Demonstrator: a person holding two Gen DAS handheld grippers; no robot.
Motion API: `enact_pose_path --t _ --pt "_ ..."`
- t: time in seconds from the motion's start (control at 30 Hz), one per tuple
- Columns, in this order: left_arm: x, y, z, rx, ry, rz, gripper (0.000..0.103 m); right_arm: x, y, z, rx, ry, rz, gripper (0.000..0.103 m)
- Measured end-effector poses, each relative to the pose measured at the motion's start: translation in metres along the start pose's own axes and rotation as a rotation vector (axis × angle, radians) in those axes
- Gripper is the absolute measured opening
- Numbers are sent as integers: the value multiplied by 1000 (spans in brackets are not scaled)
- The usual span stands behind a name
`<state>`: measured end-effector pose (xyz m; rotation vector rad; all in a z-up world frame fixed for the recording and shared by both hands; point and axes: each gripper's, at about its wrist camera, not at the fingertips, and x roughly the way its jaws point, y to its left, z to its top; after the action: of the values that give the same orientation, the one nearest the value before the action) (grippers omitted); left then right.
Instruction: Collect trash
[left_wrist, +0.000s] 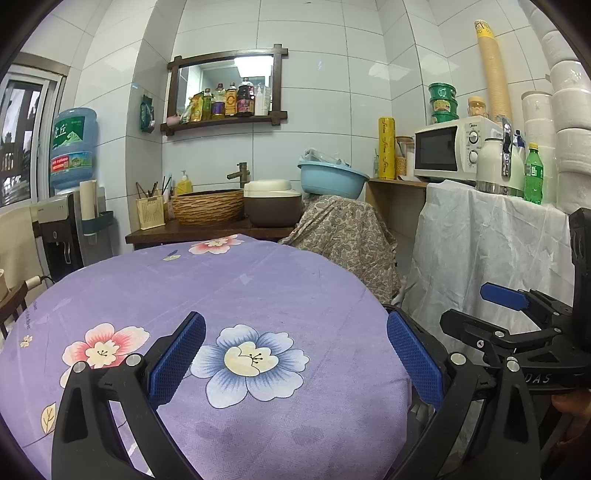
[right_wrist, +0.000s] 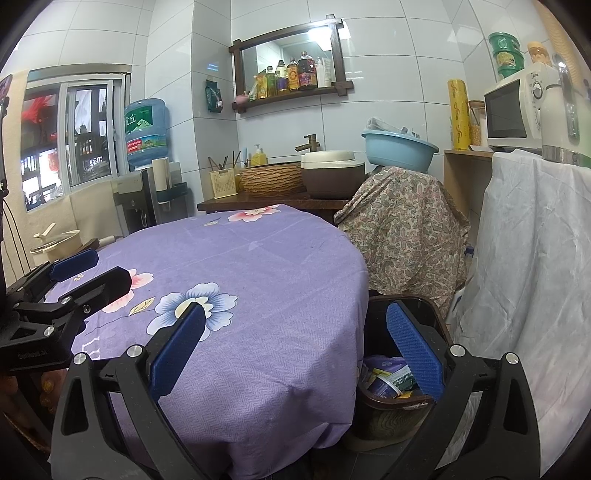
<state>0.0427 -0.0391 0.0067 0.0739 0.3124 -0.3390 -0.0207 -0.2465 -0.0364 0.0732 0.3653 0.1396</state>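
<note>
Both grippers, left gripper (left_wrist: 295, 354) and right gripper (right_wrist: 295, 347), held wide apart and empty above the purple tablecloth (left_wrist: 258, 288), likely because nothing remains to lift. Trash (right_wrist: 388, 380) already in the brown bin (right_wrist: 391, 413), lower right beside the table. White drape (right_wrist: 535, 258) crowding the bin.

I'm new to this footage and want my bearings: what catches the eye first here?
The round table under a purple flowered cloth fills the middle of both views. Beside its right edge on the floor stands a dark brown bin holding wrappers. Both hand-held grippers, left and right, are open and empty.
</note>
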Motion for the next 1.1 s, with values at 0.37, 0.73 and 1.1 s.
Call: enact_pose_path --t 0.37,0.73,1.1 --pt "2 6 3 -4 10 -4 97 3 0 -2 -2 5 5 97" --pt "1 6 3 -1 10 -8 97 4 0 -2 -1 5 5 97" --pt "2 6 3 0 11 -9 97 4 0 -2 0 5 4 97"
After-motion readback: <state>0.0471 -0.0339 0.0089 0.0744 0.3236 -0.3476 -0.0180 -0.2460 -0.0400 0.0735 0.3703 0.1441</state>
